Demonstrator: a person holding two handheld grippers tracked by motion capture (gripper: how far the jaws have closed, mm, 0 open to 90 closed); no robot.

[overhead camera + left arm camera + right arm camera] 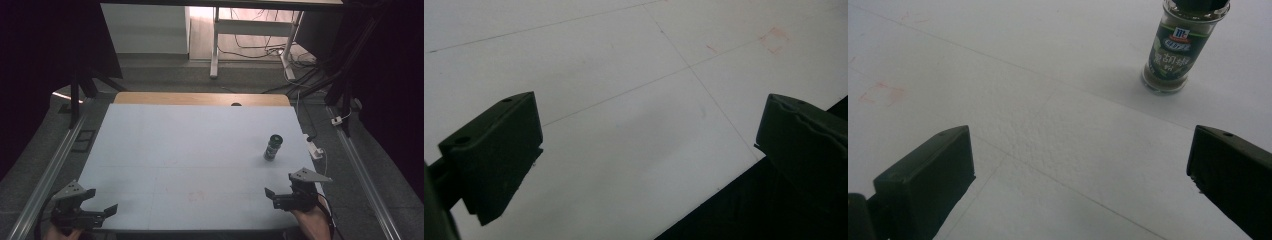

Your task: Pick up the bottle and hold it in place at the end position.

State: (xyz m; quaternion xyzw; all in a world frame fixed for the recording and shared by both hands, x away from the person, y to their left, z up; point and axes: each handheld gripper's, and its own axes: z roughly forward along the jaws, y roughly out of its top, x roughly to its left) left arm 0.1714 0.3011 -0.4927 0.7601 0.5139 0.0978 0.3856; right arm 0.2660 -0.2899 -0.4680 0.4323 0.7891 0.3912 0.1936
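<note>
A small spice jar (273, 146) with a dark cap and a green label stands upright on the right side of the pale board (190, 150). In the right gripper view the spice jar (1174, 50) stands ahead and to the right of the jaws. My right gripper (279, 196) rests near the board's front right corner, open, nothing between its jaws (1083, 170). My left gripper (102, 201) sits at the front left corner, open and empty (649, 145), over the board's front edge.
The board lies on a wooden table (200, 98). A white power strip (314, 148) with a cable lies just off the board's right edge. Metal rails (45, 175) run along both sides. Desk legs and cables (260, 47) stand on the floor beyond.
</note>
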